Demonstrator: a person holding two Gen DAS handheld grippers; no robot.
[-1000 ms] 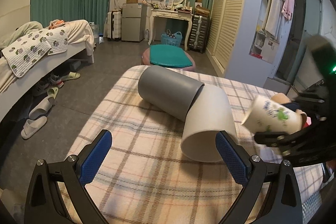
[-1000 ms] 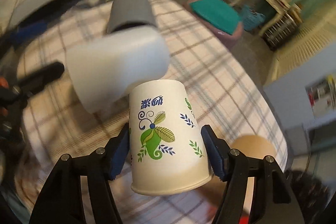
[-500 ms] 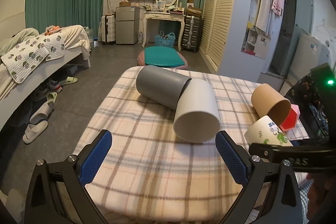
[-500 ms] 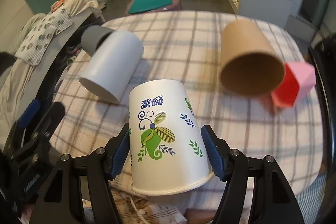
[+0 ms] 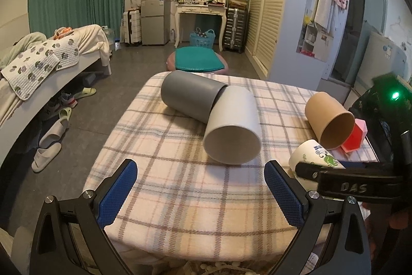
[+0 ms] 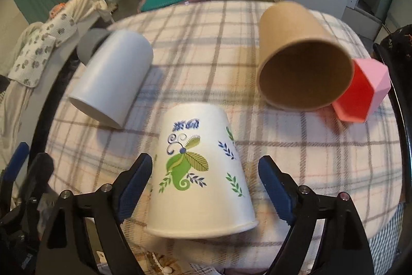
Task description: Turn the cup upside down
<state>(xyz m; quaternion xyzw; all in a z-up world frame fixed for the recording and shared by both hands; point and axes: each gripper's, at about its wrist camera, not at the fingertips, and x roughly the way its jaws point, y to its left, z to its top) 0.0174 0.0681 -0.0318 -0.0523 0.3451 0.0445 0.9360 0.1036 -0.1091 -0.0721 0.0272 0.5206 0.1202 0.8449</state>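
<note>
A white paper cup with a green leaf print (image 6: 199,172) stands upside down, rim down, on the plaid-covered table (image 6: 322,153) near its front edge. My right gripper (image 6: 206,187) is open, its blue pads on either side of the cup with small gaps. In the left wrist view the cup (image 5: 312,156) shows at the right behind the right gripper's black finger (image 5: 342,178). My left gripper (image 5: 199,188) is open and empty over the table's near edge, left of the cup.
A white cup (image 5: 233,126) and a grey cup (image 5: 189,96) lie on their sides mid-table, touching. A brown paper cup (image 6: 301,58) lies on its side at the right, against a red and pink block (image 6: 363,92). A bed (image 5: 38,68) stands left.
The right gripper lowered the printed cup, upside down, onto the table and then opened, letting go of it. The left gripper drew back toward the table's near edge.
</note>
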